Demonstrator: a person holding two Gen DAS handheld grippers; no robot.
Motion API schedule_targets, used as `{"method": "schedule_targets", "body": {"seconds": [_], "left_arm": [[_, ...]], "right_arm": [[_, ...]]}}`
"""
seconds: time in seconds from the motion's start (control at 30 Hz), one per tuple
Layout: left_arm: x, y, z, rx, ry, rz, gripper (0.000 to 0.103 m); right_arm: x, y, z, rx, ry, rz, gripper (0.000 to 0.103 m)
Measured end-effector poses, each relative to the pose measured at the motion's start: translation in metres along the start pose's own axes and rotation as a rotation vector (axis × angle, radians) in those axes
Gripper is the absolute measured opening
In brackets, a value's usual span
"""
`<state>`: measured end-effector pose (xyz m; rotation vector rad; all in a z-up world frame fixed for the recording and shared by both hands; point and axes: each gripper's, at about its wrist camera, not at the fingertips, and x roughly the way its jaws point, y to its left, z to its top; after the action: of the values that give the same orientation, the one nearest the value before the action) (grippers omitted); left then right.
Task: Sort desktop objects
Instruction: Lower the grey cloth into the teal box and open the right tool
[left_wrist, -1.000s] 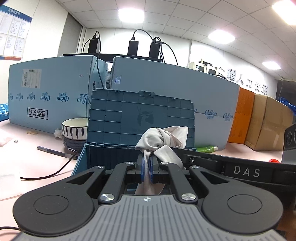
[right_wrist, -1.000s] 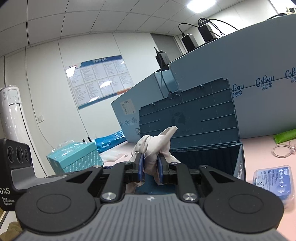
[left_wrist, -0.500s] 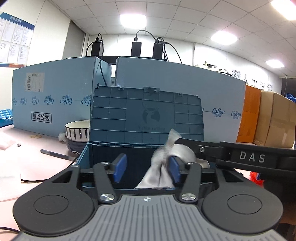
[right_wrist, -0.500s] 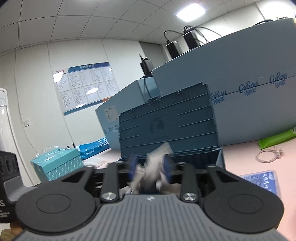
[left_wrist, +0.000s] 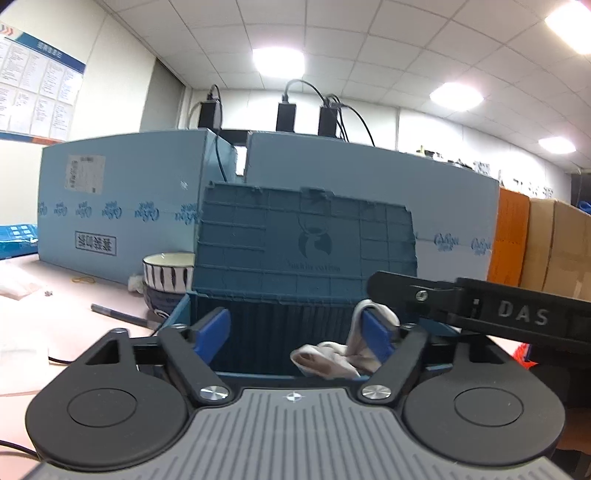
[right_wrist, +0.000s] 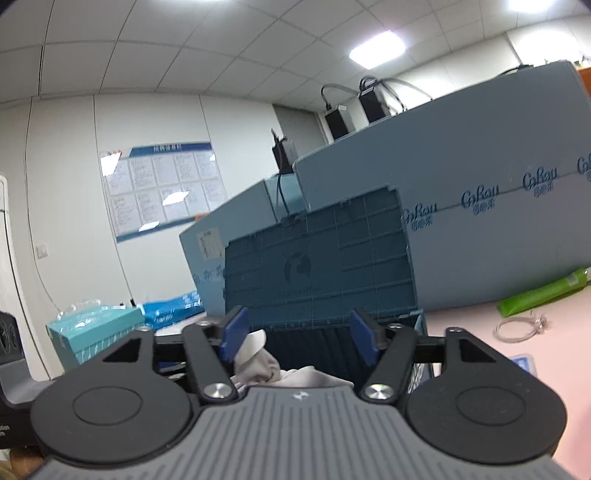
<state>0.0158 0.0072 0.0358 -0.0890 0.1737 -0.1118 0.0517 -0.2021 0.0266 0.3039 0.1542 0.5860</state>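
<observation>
A crumpled beige cloth (left_wrist: 334, 357) lies at the front rim of the open blue storage box (left_wrist: 306, 258), whose lid stands upright behind it. My left gripper (left_wrist: 295, 332) is open over the box mouth, its right pad (left_wrist: 375, 334) touching the cloth. In the right wrist view the cloth (right_wrist: 269, 365) lies low by the left pad (right_wrist: 232, 332) of my open right gripper (right_wrist: 299, 332), over the same box (right_wrist: 317, 269). The right gripper's black body (left_wrist: 480, 314) crosses the left wrist view.
A striped bowl (left_wrist: 168, 271) and a pen (left_wrist: 118, 315) sit left of the box on the pink table (left_wrist: 55, 314). Large blue cartons (left_wrist: 122, 206) stand behind. A green tube (right_wrist: 543, 295), a ring of wire (right_wrist: 521, 326) and a teal tissue box (right_wrist: 96, 336) show in the right wrist view.
Both grippers held the cloth shut above the box one second ago. Both have opened wide and the cloth has dropped down into the box mouth.
</observation>
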Motion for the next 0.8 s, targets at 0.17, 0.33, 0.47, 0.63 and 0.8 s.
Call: {"method": "schedule_targets", "body": {"seconds": [0.17,0.33,0.47,0.63,0.8], "left_arm": [[0.001,0.001,0.0,-0.006,0.0,0.017,0.089],[0.003,-0.001,0.0,0.016,0.01,0.037,0.089],[-0.002,-0.008,-0.003,0.075,-0.029,0.057,0.089],[-0.014,-0.02,-0.008,0.171,-0.119,0.075,0.089],[-0.015,-0.017,-0.006,0.152,-0.119,0.071,0.095]], "right_arm": [[-0.002,0.0,0.0,-0.015,-0.023,-0.015,0.076],[0.0,0.008,-0.001,-0.05,-0.005,0.044,0.079],[0.002,0.011,-0.001,-0.077,0.011,0.045,0.085],[0.0,0.011,0.0,-0.107,-0.001,0.007,0.092],[-0.003,0.011,0.0,-0.14,-0.027,-0.042,0.095]]}}
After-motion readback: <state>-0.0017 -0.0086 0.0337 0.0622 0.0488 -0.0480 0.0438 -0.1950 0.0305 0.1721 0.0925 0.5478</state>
